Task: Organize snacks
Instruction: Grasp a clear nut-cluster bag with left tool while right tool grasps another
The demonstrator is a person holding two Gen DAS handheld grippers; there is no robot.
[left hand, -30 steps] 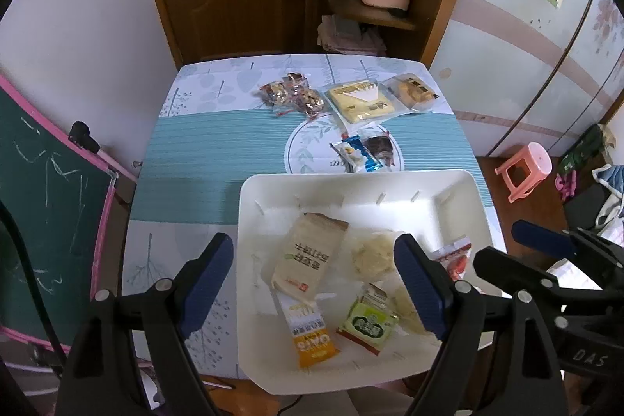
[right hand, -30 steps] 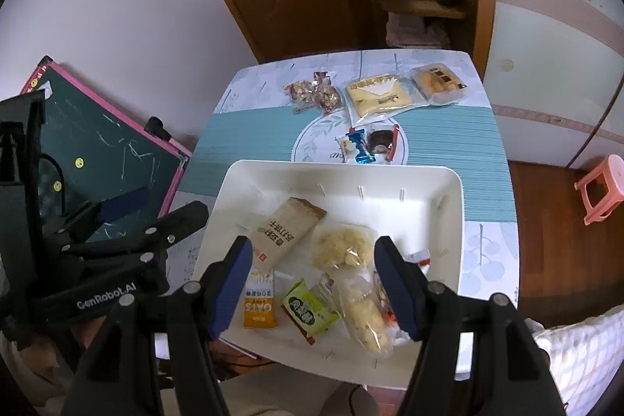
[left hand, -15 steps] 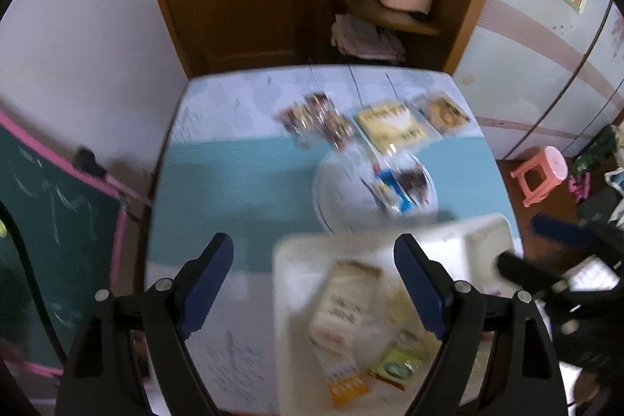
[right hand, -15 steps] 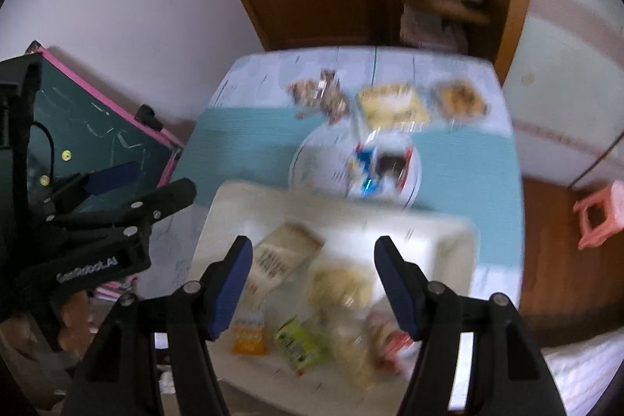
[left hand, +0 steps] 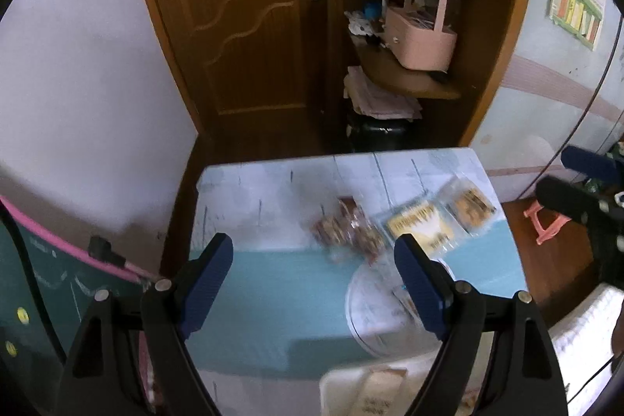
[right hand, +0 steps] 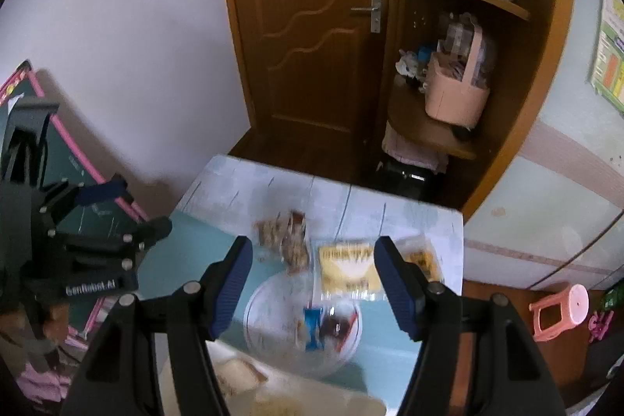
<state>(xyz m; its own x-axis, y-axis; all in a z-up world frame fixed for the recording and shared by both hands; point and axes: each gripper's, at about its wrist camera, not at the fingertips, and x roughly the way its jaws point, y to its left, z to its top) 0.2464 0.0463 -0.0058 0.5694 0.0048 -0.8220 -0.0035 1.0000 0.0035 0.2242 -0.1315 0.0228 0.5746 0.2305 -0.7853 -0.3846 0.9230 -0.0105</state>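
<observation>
Loose snacks lie blurred on the far half of the table (left hand: 273,283): a brown candy pile (left hand: 347,227) (right hand: 286,240), a yellow packet (left hand: 421,225) (right hand: 345,262), a clear cookie bag (left hand: 470,205), and small blue and dark packets (right hand: 325,328) on the round print. The white tray (left hand: 343,385) holding a tan packet (left hand: 380,396) shows only at the bottom edge. My left gripper (left hand: 314,285) and right gripper (right hand: 314,289) are both open, empty, above the table.
A brown door (left hand: 241,26) and a corner shelf with a pink basket (left hand: 421,34) stand behind the table. A green chalkboard (right hand: 50,151) leans at the left. A pink stool (right hand: 561,307) is on the floor at the right.
Both grippers have tilted up and moved toward the far end of the table. The tray has slid to the bottom of both views; the door and shelf fill the top. Jaws stay open.
</observation>
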